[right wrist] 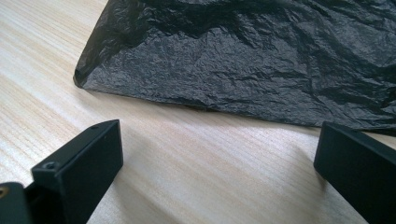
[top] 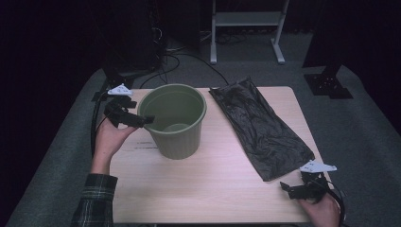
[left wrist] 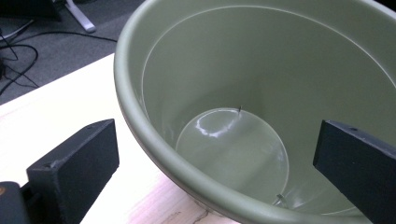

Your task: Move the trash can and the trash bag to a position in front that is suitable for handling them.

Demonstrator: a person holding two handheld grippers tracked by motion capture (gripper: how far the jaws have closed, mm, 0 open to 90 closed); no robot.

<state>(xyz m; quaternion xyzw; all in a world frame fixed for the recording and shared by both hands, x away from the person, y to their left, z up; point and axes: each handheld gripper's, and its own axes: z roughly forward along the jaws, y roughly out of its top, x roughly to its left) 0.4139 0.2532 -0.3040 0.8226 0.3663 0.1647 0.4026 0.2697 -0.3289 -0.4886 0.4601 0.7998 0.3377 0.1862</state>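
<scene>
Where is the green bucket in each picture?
High view: the green bucket stands upright on the left half of the table, next to the left tongs.
Left gripper view: the bucket is seen from above, its rim running between the two open jaws.
Right gripper view: this one looks at the black bag on the wood.
Shared landmark: the light wooden table.

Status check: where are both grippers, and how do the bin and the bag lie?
Left gripper open, jaws astride the green bin rim. Right gripper open, short of the black bag, which lies flat on the table. Bin empty, upright. Nothing in the way.
</scene>
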